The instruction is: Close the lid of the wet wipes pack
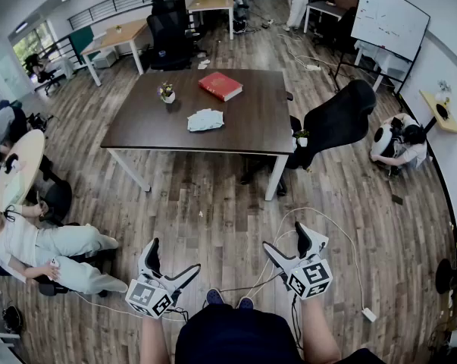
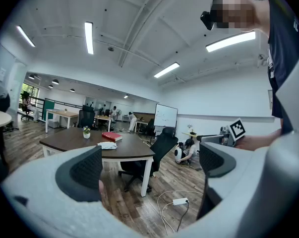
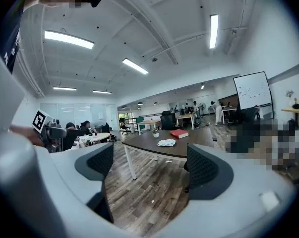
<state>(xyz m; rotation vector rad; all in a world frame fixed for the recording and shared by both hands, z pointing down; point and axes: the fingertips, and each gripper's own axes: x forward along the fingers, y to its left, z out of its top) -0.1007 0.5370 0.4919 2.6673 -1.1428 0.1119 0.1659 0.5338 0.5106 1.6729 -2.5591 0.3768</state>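
Office with a wood-plank floor (image 1: 213, 218), seen steeply from a standing person's head. Low in the head view, the person holds out both grippers, well apart from each other and pointing nearly level toward the far side of the room. The left gripper (image 1: 175, 255) has its jaws spread wide with nothing between them; its own view shows only floor and distant furniture in the gap. The right gripper (image 1: 283, 236) is likewise wide apart and empty, its dark ribbed pads (image 3: 201, 170) framing bare floor.

The wet wipes pack (image 1: 205, 120), a pale, crumpled-looking packet, lies well beyond both grippers on a dark brown surface (image 1: 145, 131) with white legs, near its middle and toward the near edge. It is too small to tell how its lid sits. Farther back on the same surface, a red book (image 1: 220, 86) lies to the right and a small potted plant (image 1: 167, 92) stands to the left.

A black office chair (image 1: 338, 123) stands just beside the surface's right end. A white cable (image 1: 342, 237) loops across the floor near the right gripper. One person (image 1: 54, 252) sits at the near left; another person (image 1: 399, 142) crouches at the right wall, below a whiteboard (image 1: 389, 19).
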